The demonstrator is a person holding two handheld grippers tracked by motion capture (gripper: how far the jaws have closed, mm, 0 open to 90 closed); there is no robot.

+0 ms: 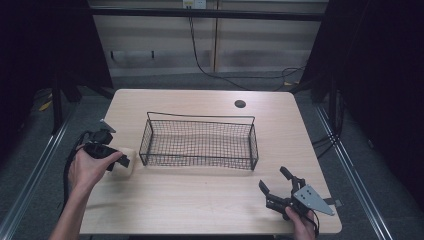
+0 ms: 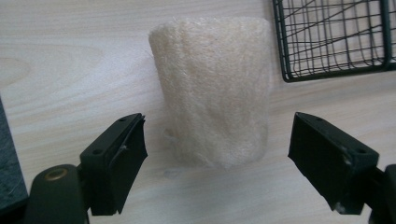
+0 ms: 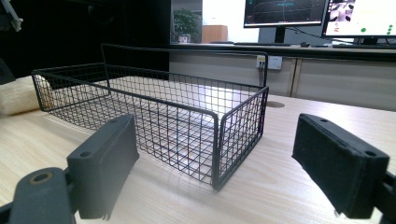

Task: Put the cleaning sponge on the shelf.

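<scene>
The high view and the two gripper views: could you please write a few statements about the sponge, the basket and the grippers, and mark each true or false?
1. The cream sponge lies on the table, outside the wire basket. True.
2. The left gripper is shut on the sponge. False: its fingers stand open either side of the sponge, not pressing it.
3. The basket holds several things. False: nothing is seen in it.
4. The right gripper is open, near the table's front right corner. True.
5. The sponge lies to the right of the basket in the high view. False: it lies by the basket's left end.
</scene>
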